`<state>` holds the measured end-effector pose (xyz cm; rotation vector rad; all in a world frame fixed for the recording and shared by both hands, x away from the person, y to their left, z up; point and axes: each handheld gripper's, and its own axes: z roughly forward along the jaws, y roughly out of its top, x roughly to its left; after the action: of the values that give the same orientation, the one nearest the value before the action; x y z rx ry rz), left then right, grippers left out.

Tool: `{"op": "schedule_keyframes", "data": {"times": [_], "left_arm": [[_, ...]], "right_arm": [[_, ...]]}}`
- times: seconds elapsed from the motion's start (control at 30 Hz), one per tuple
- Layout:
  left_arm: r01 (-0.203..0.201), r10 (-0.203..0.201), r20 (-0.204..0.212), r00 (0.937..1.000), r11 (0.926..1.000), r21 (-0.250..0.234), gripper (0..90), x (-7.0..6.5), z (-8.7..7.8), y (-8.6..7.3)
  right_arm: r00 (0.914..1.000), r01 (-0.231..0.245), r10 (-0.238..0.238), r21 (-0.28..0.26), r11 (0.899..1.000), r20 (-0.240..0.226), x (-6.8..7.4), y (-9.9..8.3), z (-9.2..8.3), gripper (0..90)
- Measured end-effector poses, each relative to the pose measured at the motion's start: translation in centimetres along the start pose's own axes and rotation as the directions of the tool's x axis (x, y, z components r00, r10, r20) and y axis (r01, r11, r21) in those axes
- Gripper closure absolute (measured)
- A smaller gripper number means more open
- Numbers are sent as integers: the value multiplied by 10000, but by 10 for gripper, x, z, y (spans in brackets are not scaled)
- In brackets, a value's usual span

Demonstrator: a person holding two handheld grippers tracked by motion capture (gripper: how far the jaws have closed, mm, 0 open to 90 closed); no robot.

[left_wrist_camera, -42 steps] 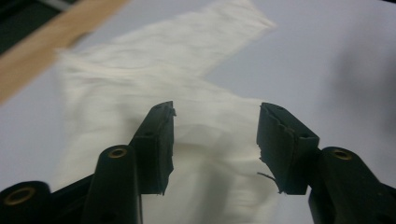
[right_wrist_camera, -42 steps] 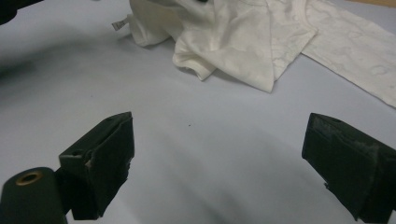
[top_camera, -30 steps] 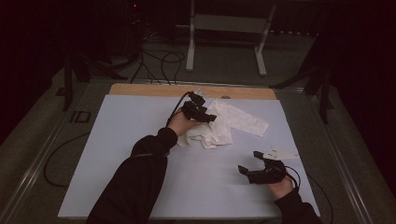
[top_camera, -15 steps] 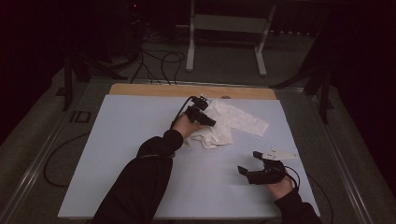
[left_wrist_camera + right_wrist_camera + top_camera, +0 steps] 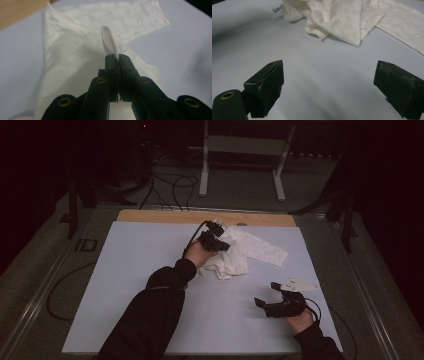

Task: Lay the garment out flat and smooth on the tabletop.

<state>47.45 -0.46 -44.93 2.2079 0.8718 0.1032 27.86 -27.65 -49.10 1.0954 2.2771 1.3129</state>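
The left gripper (image 5: 214, 239) has moved toward 12 o'clock, its jaws closed on a fold of the white cloth (image 5: 240, 253). At 5 o'clock the right gripper (image 5: 272, 296) waits, jaws wide apart.

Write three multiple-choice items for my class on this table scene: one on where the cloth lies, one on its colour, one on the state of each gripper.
1. Where does the white garment lie on the table?
A. towards its far edge
B. at its near left corner
C. on the floor

2. What colour is the garment?
A. red
B. white
C. black

3. How do the grippers stand?
A. both open
B. both shut
C. left shut on cloth, right open

Answers: 1 A, the high view shows it near the wooden strip. 2 B, it is pale throughout. 3 C, the left gripper pinches a fold while the right gripper has its jaws wide apart over bare table.
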Motion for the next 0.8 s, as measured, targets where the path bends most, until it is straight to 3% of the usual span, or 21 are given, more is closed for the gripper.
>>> {"op": "schedule_keyframes", "data": {"times": [0.17, 0.3, 0.47, 0.57, 0.6, 0.63, 0.67, 0.7, 0.8], "left_arm": [[144, -181, -464, 9988, 9968, -787, 877, 6, -19, 3], [211, -351, -1017, 9942, 9907, -1348, 877, 16, -37, 3], [279, -630, -1825, 9812, 9816, -1889, 877, 34, -62, -4], [348, -857, -2305, 9693, 9757, -2163, 877, 46, -78, -9], [348, -857, -2305, 9693, 9757, -2163, 877, 46, -78, -9], [426, -1009, -2462, 9640, 9719, -2316, 877, 52, -85, -12], [445, -1164, -2799, 9529, 9670, -2507, 876, 59, -95, -17], [445, -1164, -2799, 9529, 9670, -2507, 877, 59, -95, -17], [530, -1569, -3419, 9266, 9542, -2943, 876, 73, -112, -29]], "right_arm": [[10000, 52, -52, -40, 10000, -7, 0, 0, 0, 93], [10000, 63, -63, -10, 10000, -18, 1, 0, 1, 93], [10000, 42, -42, -8, 10000, -15, 1, 0, 0, 93], [10000, 36, -36, -30, 10000, -20, 1, 1, 1, 93], [10000, 36, -36, -30, 10000, -20, 1, 1, 1, 93], [10000, 52, -52, -20, 10000, -26, 1, 0, 1, 93], [10000, 62, -62, 12, 10000, -5, 1, 0, 1, 93], [10000, 62, -62, 12, 10000, -5, 1, 0, 1, 93], [10000, 43, -43, 47, 10000, -13, 2, 1, 2, 93]]}}
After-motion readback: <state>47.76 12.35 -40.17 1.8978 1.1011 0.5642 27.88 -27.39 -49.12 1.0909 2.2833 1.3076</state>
